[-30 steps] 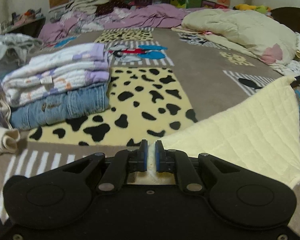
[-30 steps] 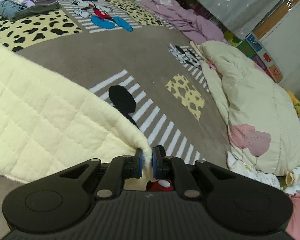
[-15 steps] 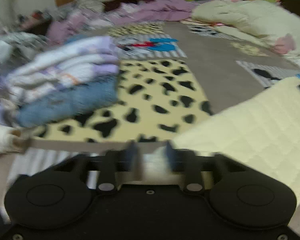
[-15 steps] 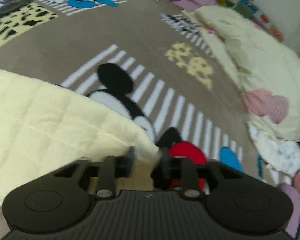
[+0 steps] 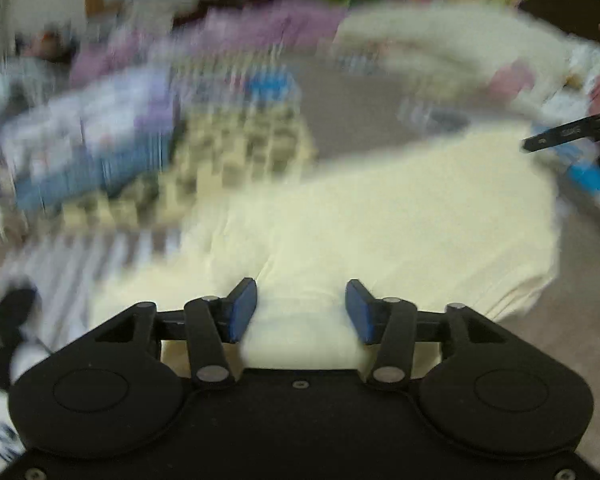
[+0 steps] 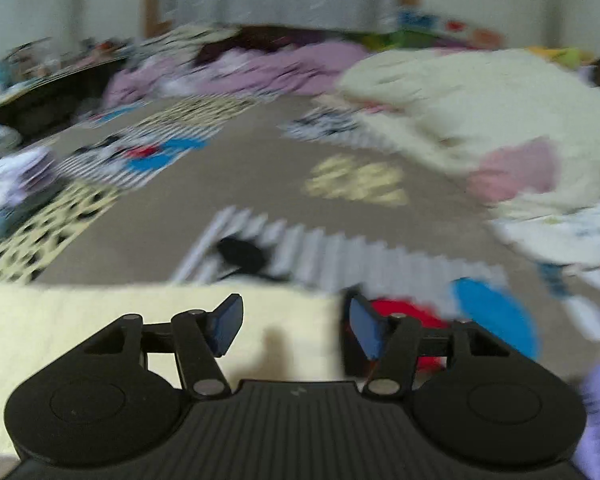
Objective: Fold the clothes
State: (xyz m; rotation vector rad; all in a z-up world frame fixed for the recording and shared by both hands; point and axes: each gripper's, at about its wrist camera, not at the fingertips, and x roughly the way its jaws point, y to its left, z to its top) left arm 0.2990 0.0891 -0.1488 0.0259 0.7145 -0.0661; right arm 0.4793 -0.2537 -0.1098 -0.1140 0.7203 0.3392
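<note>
Left tongs (image 5: 301,311) spread wide, gripping nothing, pale yellow quilted cloth (image 5: 400,216) lying flat just ahead and beneath them, right tongs (image 6: 292,326) also spread wide, cloth corner below their left pad, cartoon-print rug (image 6: 260,184) beyond, folded clothes stack (image 5: 88,148) far left, heavy blur, no writing legible

Home bedroom: cartoon-print blanket (image 6: 260,168), rumpled bedding (image 6: 460,96), folded clothes stack (image 5: 88,152).

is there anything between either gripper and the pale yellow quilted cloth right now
Nothing visible. The left gripper is open directly over the pale yellow quilted cloth, with only cloth showing between its blue pads. The right gripper is also open above the cloth's edge. Both views are motion-blurred, so small things could be missed.
</note>
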